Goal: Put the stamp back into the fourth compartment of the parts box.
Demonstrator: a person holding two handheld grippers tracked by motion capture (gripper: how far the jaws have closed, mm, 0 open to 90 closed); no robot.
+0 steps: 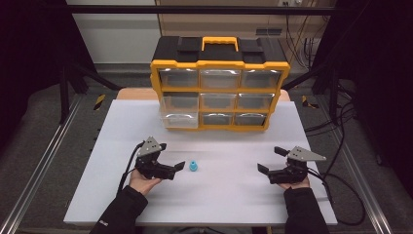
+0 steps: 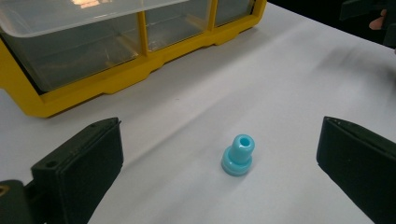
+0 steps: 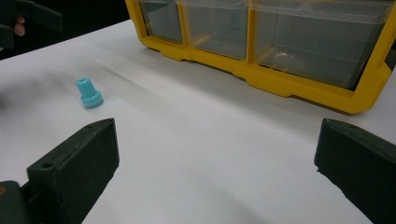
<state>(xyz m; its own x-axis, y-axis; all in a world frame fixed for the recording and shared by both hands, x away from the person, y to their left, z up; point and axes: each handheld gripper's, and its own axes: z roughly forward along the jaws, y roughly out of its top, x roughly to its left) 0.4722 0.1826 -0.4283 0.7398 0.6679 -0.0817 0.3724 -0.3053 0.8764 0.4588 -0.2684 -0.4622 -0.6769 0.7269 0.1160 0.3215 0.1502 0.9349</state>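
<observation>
A small light-blue plastic piece, a stubby peg with a flared base and a hole in its top, stands upright on the white table. My left gripper is open just to its left, jaws pointing at it. In the left gripper view the peg stands on the table between and slightly ahead of the wide-apart jaws of that gripper, touching neither. My right gripper is open at the table's right with nothing in it. From the right gripper view the peg is far off to the left.
A yellow and black drawer organizer with clear drawers stands at the back of the table. Its bottom-left drawer sticks out a little. Cables trail from both grippers. Metal rails run along the floor on both sides.
</observation>
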